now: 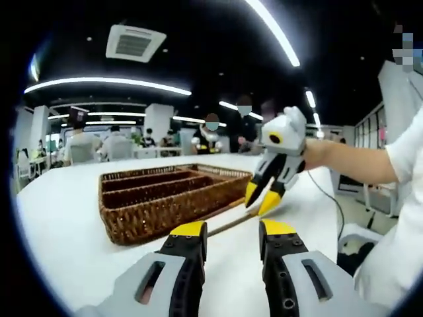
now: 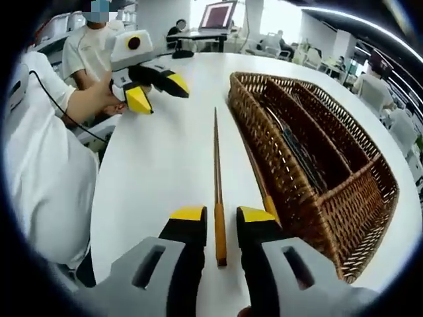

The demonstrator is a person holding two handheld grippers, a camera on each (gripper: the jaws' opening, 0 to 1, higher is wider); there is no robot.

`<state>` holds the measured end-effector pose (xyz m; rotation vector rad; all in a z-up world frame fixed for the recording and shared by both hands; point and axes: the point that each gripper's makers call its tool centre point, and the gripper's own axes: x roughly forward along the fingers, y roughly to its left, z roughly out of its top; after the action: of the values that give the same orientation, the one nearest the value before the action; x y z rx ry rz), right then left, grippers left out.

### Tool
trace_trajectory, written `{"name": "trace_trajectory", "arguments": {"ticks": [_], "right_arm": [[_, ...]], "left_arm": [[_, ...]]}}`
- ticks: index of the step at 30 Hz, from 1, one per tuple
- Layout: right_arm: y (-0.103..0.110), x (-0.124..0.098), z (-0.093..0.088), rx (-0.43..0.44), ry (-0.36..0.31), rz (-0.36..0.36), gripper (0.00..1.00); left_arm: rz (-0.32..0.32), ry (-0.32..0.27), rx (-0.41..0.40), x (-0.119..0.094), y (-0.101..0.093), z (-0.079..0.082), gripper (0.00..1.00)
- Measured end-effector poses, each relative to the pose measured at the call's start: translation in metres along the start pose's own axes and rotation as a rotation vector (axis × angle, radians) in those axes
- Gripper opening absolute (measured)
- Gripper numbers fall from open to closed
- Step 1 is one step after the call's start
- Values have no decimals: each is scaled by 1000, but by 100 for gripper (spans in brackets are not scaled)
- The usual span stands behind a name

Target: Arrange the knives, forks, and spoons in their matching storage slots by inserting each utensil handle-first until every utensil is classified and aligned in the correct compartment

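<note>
A long thin utensil with a wooden handle (image 2: 216, 172) lies on the white table (image 2: 165, 165), left of the wicker tray (image 2: 344, 218). Its orange-brown handle end sits between the jaws of my right gripper (image 2: 222, 214), which stand open with a gap on both sides. A second slim handle (image 2: 267, 203) rests against the tray's wall. Dark utensils (image 2: 301, 155) lie in one long slot. In the left gripper view my left gripper (image 1: 232, 230) is open with nothing between its jaws, facing the tray (image 1: 142, 221). The right gripper (image 1: 261, 197) hovers at the tray's right corner, above the wooden handle (image 1: 231, 223).
A person's white sleeve (image 2: 39, 165) and forearm (image 1: 350, 162) border the table's near side, with a cable (image 2: 63, 109) trailing off it. The left gripper (image 2: 153, 89) is open above the table. More tables and seated people (image 1: 99, 145) fill the office behind.
</note>
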<state>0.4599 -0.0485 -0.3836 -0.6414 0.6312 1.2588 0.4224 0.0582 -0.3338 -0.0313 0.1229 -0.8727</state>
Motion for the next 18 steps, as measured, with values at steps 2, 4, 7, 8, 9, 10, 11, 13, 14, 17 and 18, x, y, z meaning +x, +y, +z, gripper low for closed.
{"name": "trace_trajectory", "arguments": {"ticks": [2,4,7,8,9,10,11,13,14,17,18], "right_arm": [[1,1,-1,3,20,8,16],[1,2,-2,0,39,11,15],[3,5,-2,7,51,22,15],[3,5,-3,8,61,20,14],[1,6,-6,1,81,10,14],[0,6,-6,-2,86,6,13],[1,5,-3,0,77,10,13],[4,4,-2,7,79,14,9],[6,3,-2,6,79,21,7],[9,2,-1,11,82,24,7],[10,1,-1,14,82,28,7]], "left_arm": [[7,-7,-6,-1,1,0,30],[10,-6,-7,-2,2,-1,30],[11,-8,-8,-2,2,-1,30],[10,-8,-9,-2,2,-1,29],[11,-8,-11,-2,2,-1,29],[11,-8,-11,-2,2,-1,29],[10,-8,-13,-3,2,-2,29],[9,-13,-15,-3,2,-1,29],[8,-13,-15,-3,2,-1,29],[7,-14,-20,-4,2,-2,28],[7,-12,-20,-4,2,-2,28]]}}
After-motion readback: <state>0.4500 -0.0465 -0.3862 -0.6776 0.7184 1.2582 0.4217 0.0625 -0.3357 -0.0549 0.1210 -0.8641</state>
